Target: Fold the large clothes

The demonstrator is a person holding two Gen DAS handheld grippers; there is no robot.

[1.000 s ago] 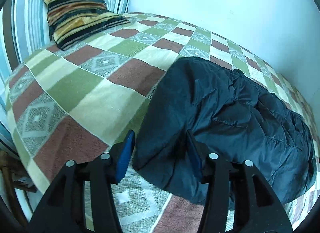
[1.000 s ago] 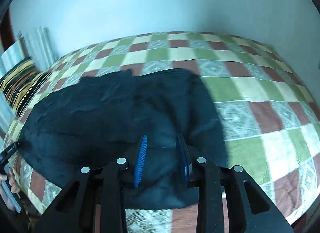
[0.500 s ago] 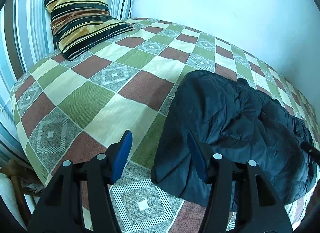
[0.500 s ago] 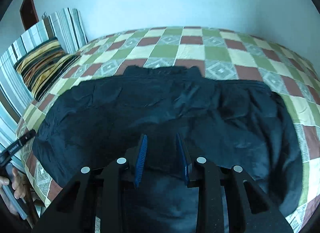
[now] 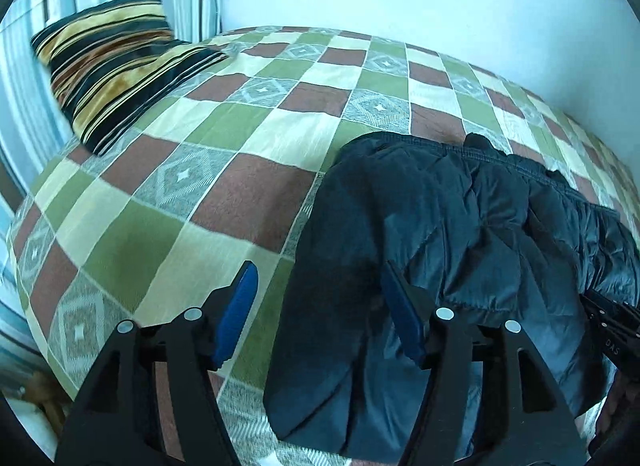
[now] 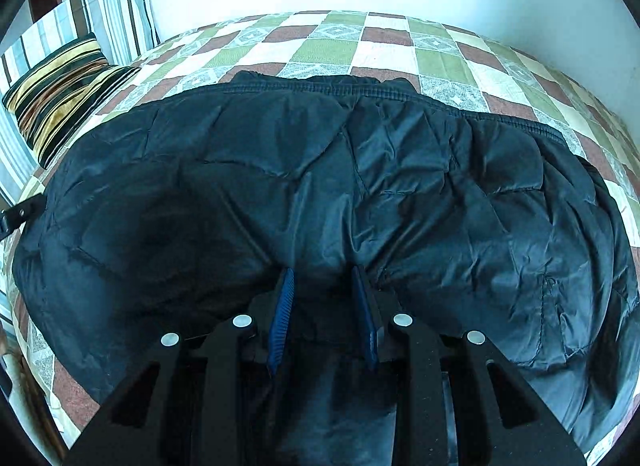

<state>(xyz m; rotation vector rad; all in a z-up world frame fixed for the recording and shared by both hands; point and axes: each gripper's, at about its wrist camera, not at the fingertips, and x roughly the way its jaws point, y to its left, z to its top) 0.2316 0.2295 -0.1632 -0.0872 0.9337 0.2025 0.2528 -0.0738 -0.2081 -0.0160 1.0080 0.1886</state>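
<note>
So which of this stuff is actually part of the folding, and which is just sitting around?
Part of the job:
dark quilted jacket
left claw, open
right claw, jacket fabric between its pads
checkered bedspread, the work surface

Just lying about:
striped cushion
striped pillow behind it

The left tongs [image 5: 318, 282] are black plastic, with two long arms that have cut-out holes. Each finger has a bright blue pad [image 5: 238, 312] inside. Round silver screws [image 5: 193, 313] sit on top. The right tongs [image 6: 323, 278] look the same: black arms, blue ridged pads [image 6: 282, 318], silver screws [image 6: 402, 320].
</note>
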